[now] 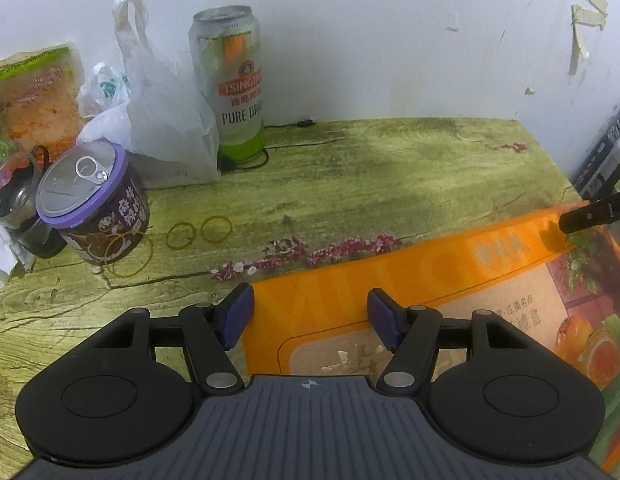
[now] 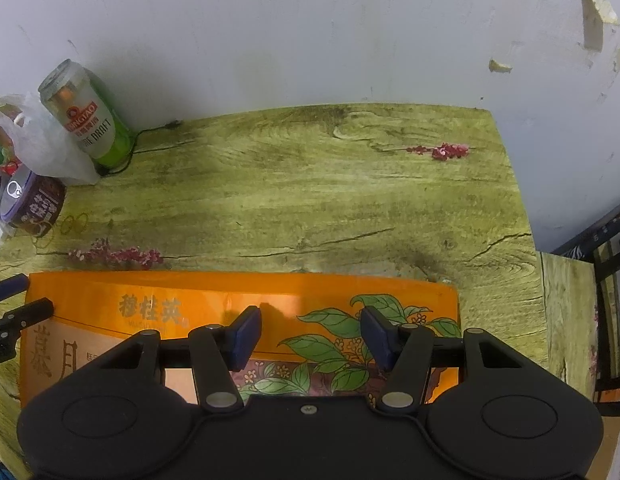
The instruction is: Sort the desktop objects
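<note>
A flat orange gift box (image 1: 450, 280) (image 2: 213, 292) with printed leaves and fruit lies on the green wood-grain table. My left gripper (image 1: 310, 316) hangs over the box's left end, its left pad off the edge and its right pad above the lid, jaws apart with nothing pressed between them. My right gripper (image 2: 310, 334) stands just above the leafy right part of the lid, also open, casting shadows on it. One of its fingertips (image 1: 586, 214) shows at the box's far right rim. The left fingers (image 2: 25, 308) show at the box's left end.
At the back left stand a beer can (image 1: 237, 92), a white plastic bag (image 1: 157, 120), a purple-lidded tin (image 1: 93, 208), a glass jar (image 1: 13, 200) and a snack packet (image 1: 29, 92). Several rubber bands (image 1: 197, 232) lie by the tin. The table edge (image 2: 522, 200) runs at the right.
</note>
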Available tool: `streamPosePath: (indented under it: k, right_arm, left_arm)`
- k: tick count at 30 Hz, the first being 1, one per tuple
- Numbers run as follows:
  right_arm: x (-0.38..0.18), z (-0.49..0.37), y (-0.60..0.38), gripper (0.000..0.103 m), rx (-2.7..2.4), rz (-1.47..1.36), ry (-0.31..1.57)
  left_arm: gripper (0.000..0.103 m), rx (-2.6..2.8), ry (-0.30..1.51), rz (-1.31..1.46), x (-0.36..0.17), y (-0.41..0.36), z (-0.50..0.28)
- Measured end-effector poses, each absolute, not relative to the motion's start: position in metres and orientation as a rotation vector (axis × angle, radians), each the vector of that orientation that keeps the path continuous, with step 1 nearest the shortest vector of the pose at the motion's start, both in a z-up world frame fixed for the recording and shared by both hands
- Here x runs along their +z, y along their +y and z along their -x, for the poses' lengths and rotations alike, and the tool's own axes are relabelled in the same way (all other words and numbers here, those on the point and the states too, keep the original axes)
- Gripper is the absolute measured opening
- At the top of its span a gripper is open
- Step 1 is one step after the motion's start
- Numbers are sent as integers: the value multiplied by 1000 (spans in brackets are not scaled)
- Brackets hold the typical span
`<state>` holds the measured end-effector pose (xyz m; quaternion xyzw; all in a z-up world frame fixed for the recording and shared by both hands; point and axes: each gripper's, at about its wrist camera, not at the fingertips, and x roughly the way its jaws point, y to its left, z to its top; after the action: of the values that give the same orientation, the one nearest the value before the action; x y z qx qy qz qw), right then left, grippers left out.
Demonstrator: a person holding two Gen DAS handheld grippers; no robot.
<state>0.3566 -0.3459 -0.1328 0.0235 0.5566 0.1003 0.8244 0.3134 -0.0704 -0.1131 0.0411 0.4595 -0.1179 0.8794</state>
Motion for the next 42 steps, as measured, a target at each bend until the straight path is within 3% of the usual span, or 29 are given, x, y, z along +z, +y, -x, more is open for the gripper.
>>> streamPosePath:
  k: [17,24,28,33,42]
  right_arm:
    - [-141,-357,-343,58,226,-32,1193]
    - [-130,-352,-356,53,225,-97,1165]
    - [-120,-340,-371,53,189,-109,1133]
    - [-125,-340,-383,41,165,-106,1147]
    - [-135,-346,-372,41,177,-21,1157]
  left_arm:
    - [77,-278,985,-91,-124,-73,-318]
    - [67,-262,1010,-4,-115,-60,-313]
    - [67,-258,995,-14,-110,-56,-296]
    - [62,-250,1002,-5,-116,-56,-287]
    - [62,-225,980,-50,-121,-63,-285]
